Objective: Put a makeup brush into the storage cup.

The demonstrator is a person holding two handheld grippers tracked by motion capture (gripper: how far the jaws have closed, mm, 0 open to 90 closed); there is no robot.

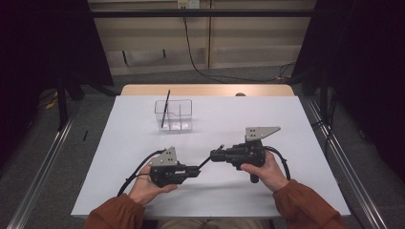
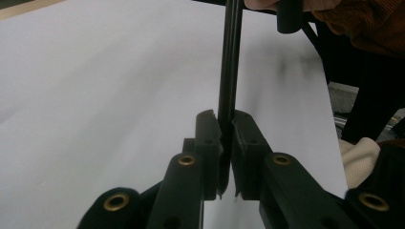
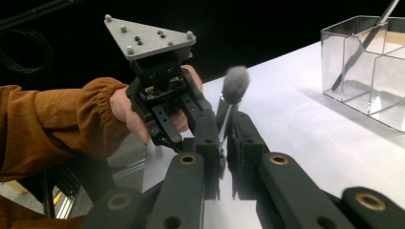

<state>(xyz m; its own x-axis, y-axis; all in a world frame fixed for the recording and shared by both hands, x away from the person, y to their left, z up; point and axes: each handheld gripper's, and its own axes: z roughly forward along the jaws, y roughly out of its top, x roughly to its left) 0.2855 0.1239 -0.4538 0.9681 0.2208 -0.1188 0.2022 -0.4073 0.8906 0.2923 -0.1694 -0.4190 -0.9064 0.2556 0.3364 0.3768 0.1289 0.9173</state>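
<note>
Spanning the gap between the two grippers, a slim black makeup brush (image 1: 210, 156) hangs above the white table (image 1: 286, 191), near its front edge, one end in each claw. From the high view it reads as little more than a thin dark rod running from the left gripper (image 1: 196, 169) up to the right gripper (image 1: 213, 155). Along the left gripper's own jaws, the left gripper view shows them pinched tight on the brush's black handle (image 2: 229, 71), which runs straight away from the camera toward the person's other hand. The right gripper view adds the grey bristle tuft (image 3: 235, 83) poking out just past the right gripper's jaws, which are pressed together on the brush just behind it. Farther back on the table stands a clear divided organizer box (image 1: 174, 115) with a second brush (image 1: 165, 109) leaning in one compartment.
</note>
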